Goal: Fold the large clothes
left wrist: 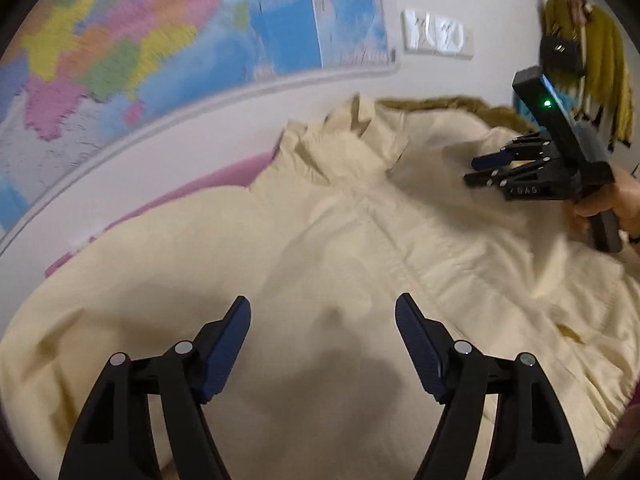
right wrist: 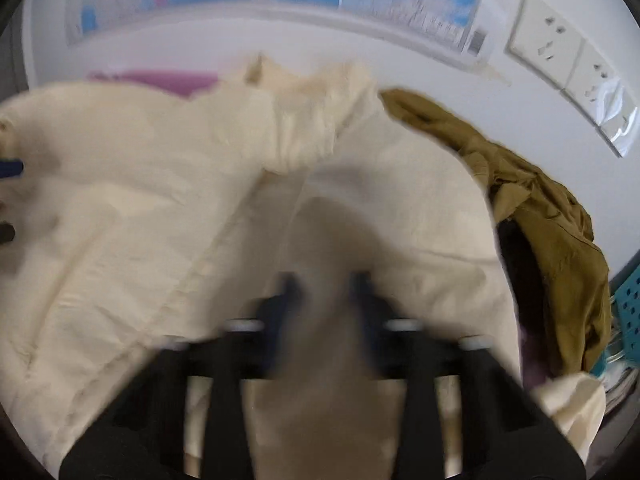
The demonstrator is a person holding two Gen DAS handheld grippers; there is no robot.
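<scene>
Nearest, left tongs (left wrist: pixel 323 312) spread wide above the cream garment (left wrist: pixel 320 248), nothing between the pads. Farther right, right tongs (left wrist: pixel 476 170) hovering over the same cloth in a hand (left wrist: pixel 612 200), fingers near together (blurred in their own view, a gap showing). Beyond, olive garment (right wrist: pixel 540 216), pink bedding (left wrist: pixel 240 176), wall map (left wrist: pixel 140 40), sockets (right wrist: pixel 572 68).

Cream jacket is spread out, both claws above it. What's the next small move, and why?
Probably lower the open left claw onto the cream jacket beneath it and pinch the fabric. Nothing sits between its fingers yet, and the right claw hovers near the collar, holding nothing visible.
</scene>
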